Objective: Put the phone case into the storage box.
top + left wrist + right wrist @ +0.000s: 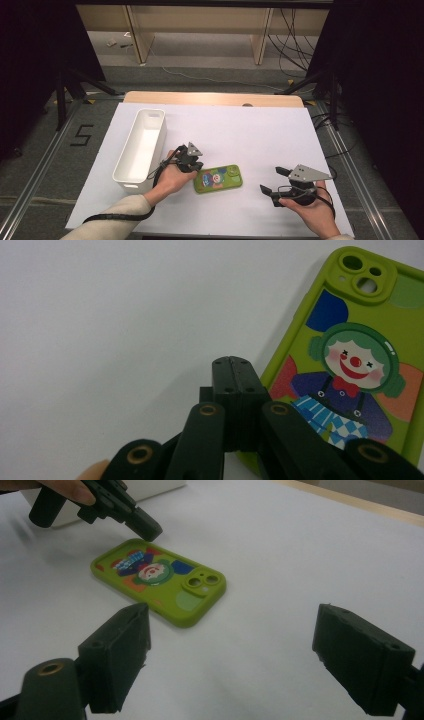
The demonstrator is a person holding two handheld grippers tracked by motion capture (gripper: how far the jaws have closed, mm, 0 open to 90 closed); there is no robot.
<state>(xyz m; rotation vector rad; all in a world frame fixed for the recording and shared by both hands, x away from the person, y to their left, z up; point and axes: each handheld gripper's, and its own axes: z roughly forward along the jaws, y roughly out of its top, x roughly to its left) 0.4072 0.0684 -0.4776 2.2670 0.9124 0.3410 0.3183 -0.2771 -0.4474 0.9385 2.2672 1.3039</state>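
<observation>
A green phone case (218,179) with a clown picture lies flat on the white sheet, between the two hands. My left gripper (194,167) hovers at the case's left end with its jaws pressed together and nothing between them; in its own view the tips (231,365) sit beside the case's (360,355) long edge. From the right gripper view that same left gripper (147,530) points down just above the case (160,580). My right gripper (272,181) rests to the right of the case, jaws wide apart and empty, facing it (230,655).
A long white bin (141,147) stands to the left of the left hand, empty inside. The white sheet (260,130) covers the table, with its wooden far edge (215,98) showing. Bare sheet lies behind the case and between the hands.
</observation>
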